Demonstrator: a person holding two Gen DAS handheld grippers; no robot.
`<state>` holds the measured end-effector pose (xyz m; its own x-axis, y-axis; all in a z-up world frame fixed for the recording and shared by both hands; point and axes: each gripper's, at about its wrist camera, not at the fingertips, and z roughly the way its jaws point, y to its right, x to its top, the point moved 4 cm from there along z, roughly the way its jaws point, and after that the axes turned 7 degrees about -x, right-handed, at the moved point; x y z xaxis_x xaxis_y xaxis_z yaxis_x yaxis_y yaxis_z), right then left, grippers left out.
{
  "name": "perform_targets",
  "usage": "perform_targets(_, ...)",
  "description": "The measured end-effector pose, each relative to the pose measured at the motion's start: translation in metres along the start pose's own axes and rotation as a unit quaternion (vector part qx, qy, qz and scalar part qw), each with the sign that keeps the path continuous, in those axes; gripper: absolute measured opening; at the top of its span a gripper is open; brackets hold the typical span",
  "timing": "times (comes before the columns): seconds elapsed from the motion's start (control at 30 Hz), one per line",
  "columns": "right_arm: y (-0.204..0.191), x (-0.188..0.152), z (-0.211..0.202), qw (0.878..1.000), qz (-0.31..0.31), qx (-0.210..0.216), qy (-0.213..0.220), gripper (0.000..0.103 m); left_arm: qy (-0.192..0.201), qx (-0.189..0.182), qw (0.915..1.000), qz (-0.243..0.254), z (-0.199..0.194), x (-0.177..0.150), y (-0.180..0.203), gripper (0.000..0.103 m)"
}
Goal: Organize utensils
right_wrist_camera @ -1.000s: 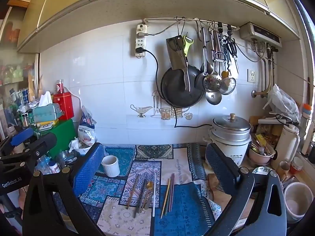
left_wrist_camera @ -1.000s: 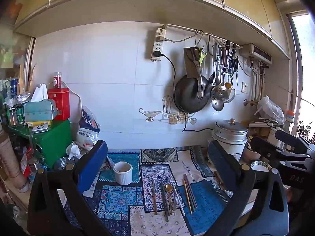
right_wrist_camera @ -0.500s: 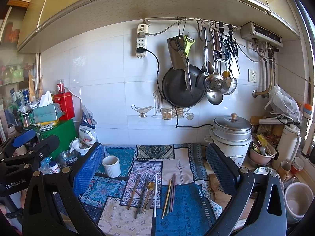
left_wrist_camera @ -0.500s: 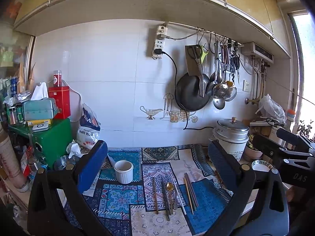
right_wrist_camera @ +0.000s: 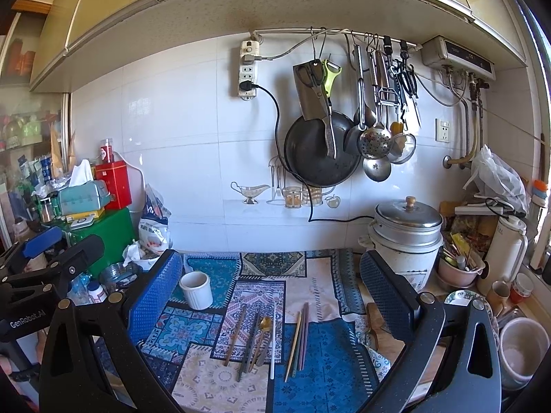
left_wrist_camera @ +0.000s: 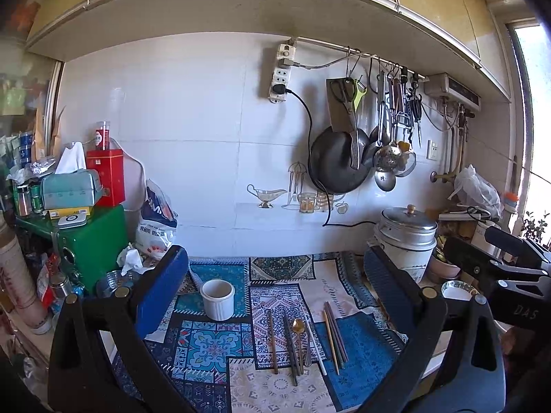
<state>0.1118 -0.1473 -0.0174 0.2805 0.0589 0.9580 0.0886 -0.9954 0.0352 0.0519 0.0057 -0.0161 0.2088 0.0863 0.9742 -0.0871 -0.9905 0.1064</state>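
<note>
The left gripper (left_wrist_camera: pixel 275 282) hangs above the counter with its two blue-padded fingers (left_wrist_camera: pixel 162 285) spread wide and nothing between them; they fill the lower left and lower right of the left wrist view. The right gripper (right_wrist_camera: pixel 272 282) is posed the same way, jaws wide and empty, level over the counter. Each gripper shows in the other's camera: the right one's black body at the right edge of the left wrist view, the left one's at the left edge of the right wrist view.

Between the fingers, low in the centre of both frames, the utensils lie in a loose row on the patchwork mat (left_wrist_camera: pixel 213 344), roughly parallel and pointing away from the cameras. From left to right in the left wrist view there is a brown chopstick (left_wrist_camera: pixel 272 340), dark chopsticks (left_wrist_camera: pixel 289 347), a gold spoon (left_wrist_camera: pixel 298 327) with its bowl toward the wall, a white chopstick (left_wrist_camera: pixel 315 347), and a bundle of coloured chopsticks (left_wrist_camera: pixel 334 337) on the blue patch. A white ribbed cup (left_wrist_camera: pixel 217 298) stands upright and empty on the mat, left of the row and apart from it, nearer the wall. A lidded metal pot (left_wrist_camera: pixel 406 237) stands at the right, against the tiled wall.

Compared with a second ago, both views have barely shifted: the utensils sit slightly higher in the frame, and the cup and row keep their places.
</note>
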Motion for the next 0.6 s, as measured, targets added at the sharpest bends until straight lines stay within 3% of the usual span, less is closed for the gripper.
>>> perform_targets(0.6, -0.0007, -0.001, -0.0005, 1.0, 0.003, 0.003, -0.002, 0.103, -0.001, -0.002, 1.0, 0.001, 0.0009, 0.0011, 0.0019, 0.103)
